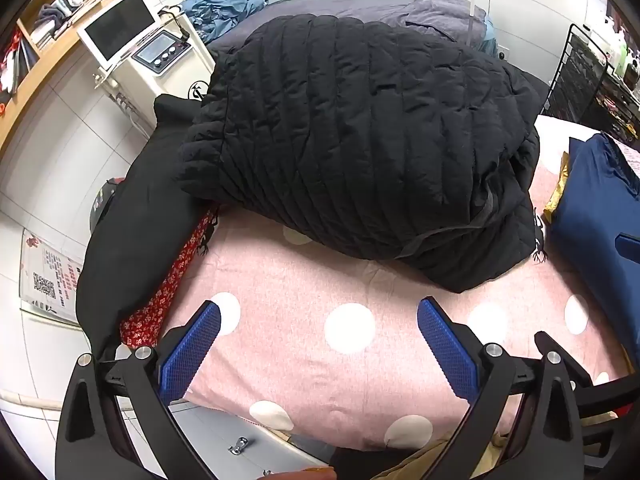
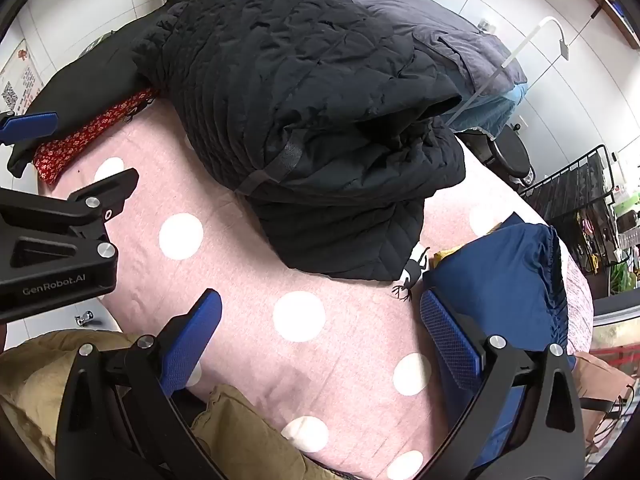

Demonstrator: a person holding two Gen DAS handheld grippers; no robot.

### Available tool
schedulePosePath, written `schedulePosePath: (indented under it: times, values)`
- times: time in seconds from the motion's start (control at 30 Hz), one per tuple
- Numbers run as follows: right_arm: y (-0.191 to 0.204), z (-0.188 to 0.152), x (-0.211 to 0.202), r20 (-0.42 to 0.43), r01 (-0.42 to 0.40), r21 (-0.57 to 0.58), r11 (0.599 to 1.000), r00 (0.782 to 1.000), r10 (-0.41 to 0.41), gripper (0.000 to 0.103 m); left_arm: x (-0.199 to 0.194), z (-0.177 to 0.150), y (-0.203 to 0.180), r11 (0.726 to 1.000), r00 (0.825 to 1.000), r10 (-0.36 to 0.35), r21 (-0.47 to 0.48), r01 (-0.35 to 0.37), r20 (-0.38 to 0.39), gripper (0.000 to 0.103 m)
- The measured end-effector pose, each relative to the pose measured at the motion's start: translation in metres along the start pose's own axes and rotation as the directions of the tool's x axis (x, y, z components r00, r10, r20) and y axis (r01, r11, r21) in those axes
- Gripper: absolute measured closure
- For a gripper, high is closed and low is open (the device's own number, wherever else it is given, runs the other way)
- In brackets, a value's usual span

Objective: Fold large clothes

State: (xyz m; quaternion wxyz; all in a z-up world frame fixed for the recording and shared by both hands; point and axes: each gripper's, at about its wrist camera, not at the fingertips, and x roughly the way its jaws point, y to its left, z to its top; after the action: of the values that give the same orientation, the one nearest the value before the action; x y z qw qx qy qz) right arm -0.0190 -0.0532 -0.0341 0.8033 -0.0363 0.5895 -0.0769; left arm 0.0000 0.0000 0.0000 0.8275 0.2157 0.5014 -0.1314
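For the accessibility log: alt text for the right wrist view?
A folded black quilted puffer jacket lies on a pink bedsheet with white polka dots. The open right gripper hovers before it, holding nothing. A folded navy blue garment lies right; the left gripper enters at left.

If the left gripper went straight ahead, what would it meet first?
Probably the folded black quilted jacket; only the pink dotted sheet lies between it and the open left gripper, though depth is unclear.
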Motion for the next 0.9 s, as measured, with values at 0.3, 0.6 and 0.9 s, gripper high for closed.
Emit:
schedulePosePath:
  times: [0.3, 0.6, 0.9]
  values:
    - [0.0, 0.0, 0.0, -0.002, 0.0, 0.0, 1.0, 1.0, 0.0, 0.005, -0.0007, -0.0007, 0.0001, 1.0, 1.0, 0.003, 0.002, -0.003, -0.002, 0.006]
    - [0.0026, -0.0012, -0.0005, -0.006, -0.001, -0.003, 1.0, 1.0, 0.001, 0.005, 0.0032, -0.0005, -0.0012, 1.0, 1.0, 0.008, 0.004, -0.008, -0.017, 0.006]
    - [0.003, 0.001, 0.001, -0.009, -0.003, -0.005, 1.0, 1.0, 0.003, 0.005, 0.0051, -0.0005, -0.001, 1.0, 1.0, 0.008, 0.007, -0.008, -0.024, 0.006]
